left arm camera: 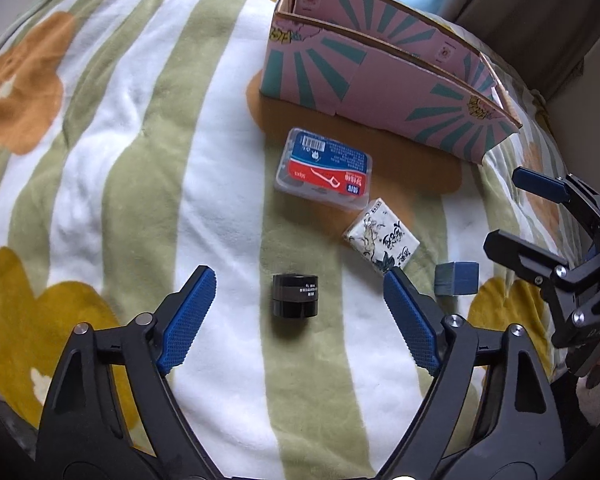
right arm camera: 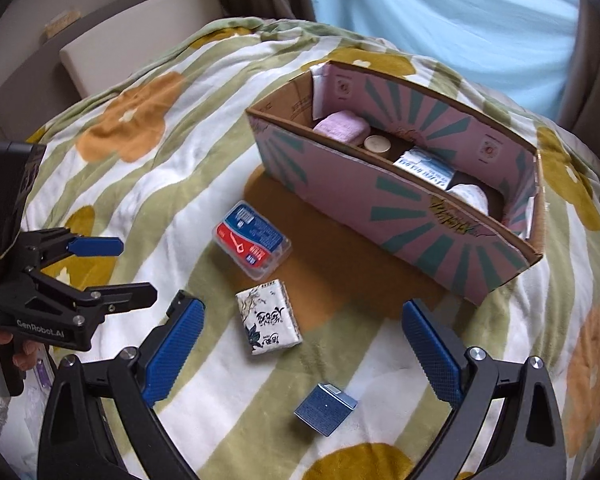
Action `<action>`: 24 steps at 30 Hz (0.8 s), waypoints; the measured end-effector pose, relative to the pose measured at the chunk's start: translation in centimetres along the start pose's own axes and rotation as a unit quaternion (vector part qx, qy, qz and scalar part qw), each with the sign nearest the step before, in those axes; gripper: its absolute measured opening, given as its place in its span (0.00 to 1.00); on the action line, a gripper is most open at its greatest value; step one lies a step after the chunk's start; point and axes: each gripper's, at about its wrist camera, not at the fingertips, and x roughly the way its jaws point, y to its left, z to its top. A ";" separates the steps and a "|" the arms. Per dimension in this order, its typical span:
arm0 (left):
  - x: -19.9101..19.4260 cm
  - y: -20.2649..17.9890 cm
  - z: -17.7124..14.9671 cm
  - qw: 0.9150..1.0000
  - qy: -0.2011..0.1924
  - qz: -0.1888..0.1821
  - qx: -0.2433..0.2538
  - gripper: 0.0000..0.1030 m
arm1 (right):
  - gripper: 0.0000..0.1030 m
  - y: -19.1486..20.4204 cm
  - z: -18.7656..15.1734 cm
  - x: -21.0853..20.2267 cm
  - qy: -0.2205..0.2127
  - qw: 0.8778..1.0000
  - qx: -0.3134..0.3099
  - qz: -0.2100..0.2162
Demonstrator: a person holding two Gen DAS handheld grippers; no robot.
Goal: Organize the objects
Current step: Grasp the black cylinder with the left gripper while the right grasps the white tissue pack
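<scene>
On the flowered blanket lie a small black cylinder [left arm camera: 295,295], a clear dental-floss box with a red and blue label [left arm camera: 323,169] [right arm camera: 251,239], a white printed tissue pack [left arm camera: 382,237] [right arm camera: 269,322] and a small blue box [left arm camera: 456,279] [right arm camera: 325,409]. My left gripper [left arm camera: 298,304] is open, its pads either side of the black cylinder, not touching it. My right gripper [right arm camera: 302,344] is open above the blue box and tissue pack. Each gripper shows in the other's view: the right [left arm camera: 504,212], the left [right arm camera: 134,270].
A pink and teal cardboard box [left arm camera: 380,92] [right arm camera: 396,208] stands open behind the objects. It holds a pink cloth [right arm camera: 340,128], a round lid [right arm camera: 377,144], a white-blue packet [right arm camera: 424,168] and a white item [right arm camera: 470,196]. A blue curtain [right arm camera: 440,20] hangs behind.
</scene>
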 end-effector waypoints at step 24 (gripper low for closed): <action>7.1 -0.9 -1.9 0.999 0.032 0.019 0.029 0.34 | 0.62 3.6 -1.9 10.4 0.077 0.987 -0.139 0.004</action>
